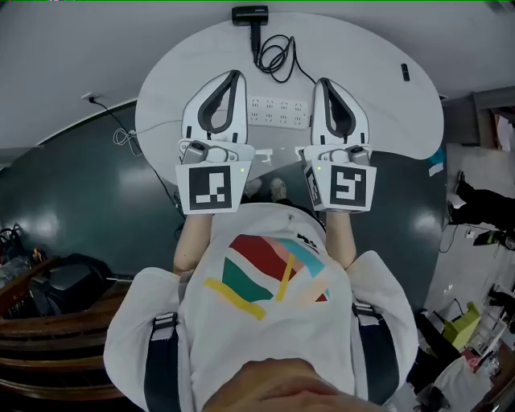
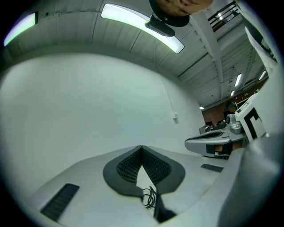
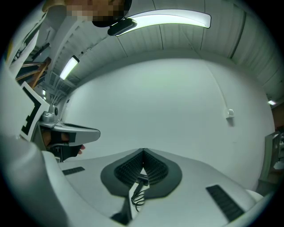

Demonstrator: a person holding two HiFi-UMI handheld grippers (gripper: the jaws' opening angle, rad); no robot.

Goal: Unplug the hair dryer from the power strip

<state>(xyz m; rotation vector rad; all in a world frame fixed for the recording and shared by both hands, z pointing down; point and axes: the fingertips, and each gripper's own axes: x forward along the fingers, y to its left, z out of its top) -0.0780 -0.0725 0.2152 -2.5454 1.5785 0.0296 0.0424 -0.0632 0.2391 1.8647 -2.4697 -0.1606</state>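
The left gripper and the right gripper are held level and side by side above the white counter. Both pairs of jaws are pressed fully together, with nothing caught between them. The power strip is seen below and between the two pairs of jaws, and its visible sockets look empty. The hair dryer is laid well ahead of the jaw tips, at the counter's far edge. Its cord is gathered in a loose coil just ahead of the tips, between the dryer and the strip. No plug is seen seated in the strip, though this cannot be told for certain, so the unplugging is judged done. The closed, empty jaws held clear above the strip are best read as a resting pose away from the work. No bin, box or other container is seen on the counter; the strip's sockets are the only receptacles.
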